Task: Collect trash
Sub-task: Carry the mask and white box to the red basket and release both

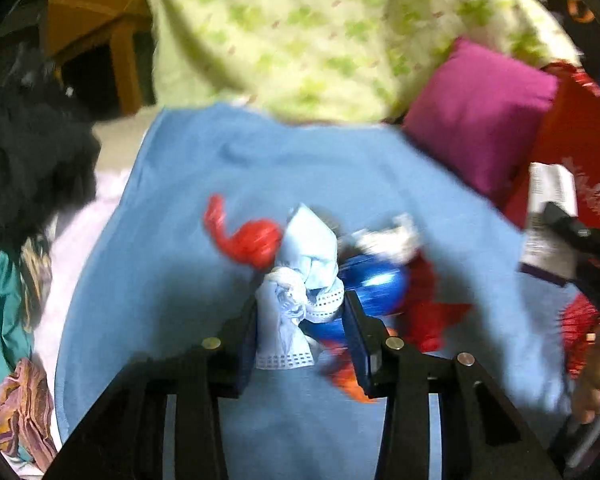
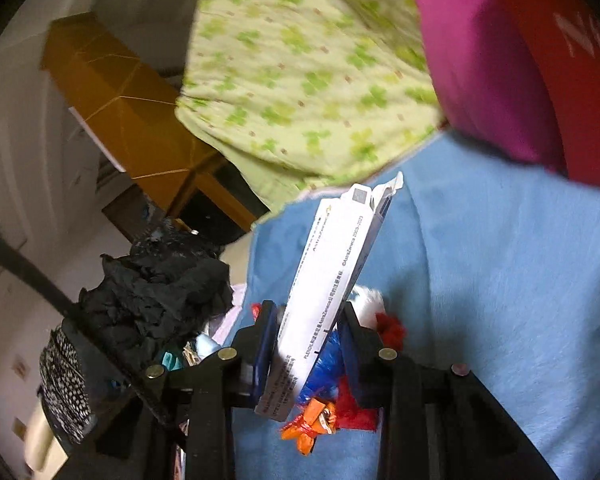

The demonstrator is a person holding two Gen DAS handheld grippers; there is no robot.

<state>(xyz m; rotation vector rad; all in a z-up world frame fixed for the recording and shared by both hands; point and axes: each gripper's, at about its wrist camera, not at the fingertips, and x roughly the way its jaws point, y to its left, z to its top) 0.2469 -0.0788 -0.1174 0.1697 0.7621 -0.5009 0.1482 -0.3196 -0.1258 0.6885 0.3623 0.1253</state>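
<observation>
In the left wrist view my left gripper (image 1: 302, 308) is shut on a crumpled pale blue face mask (image 1: 300, 276), held above a blue blanket (image 1: 220, 184). Under it lie a red wrapper (image 1: 252, 240), a shiny blue wrapper (image 1: 380, 286), a white scrap (image 1: 388, 240) and an orange wrapper (image 1: 350, 386). In the right wrist view my right gripper (image 2: 307, 312) is shut on a flattened white printed carton (image 2: 334, 264) that stands up between the fingers. Below it are the orange wrapper (image 2: 312, 426), red wrapper (image 2: 352, 412) and blue wrapper (image 2: 324, 372). The carton (image 1: 550, 200) also shows at the right edge of the left wrist view.
A green-patterned pillow (image 1: 320, 32) and a magenta cushion (image 1: 480, 116) lie at the blanket's far end, with red fabric (image 1: 572, 128) beside them. A crumpled black bag (image 2: 160, 284) is at the left. Loose clothes (image 1: 12, 320) pile up on the left. A wooden table (image 2: 120, 112) stands behind.
</observation>
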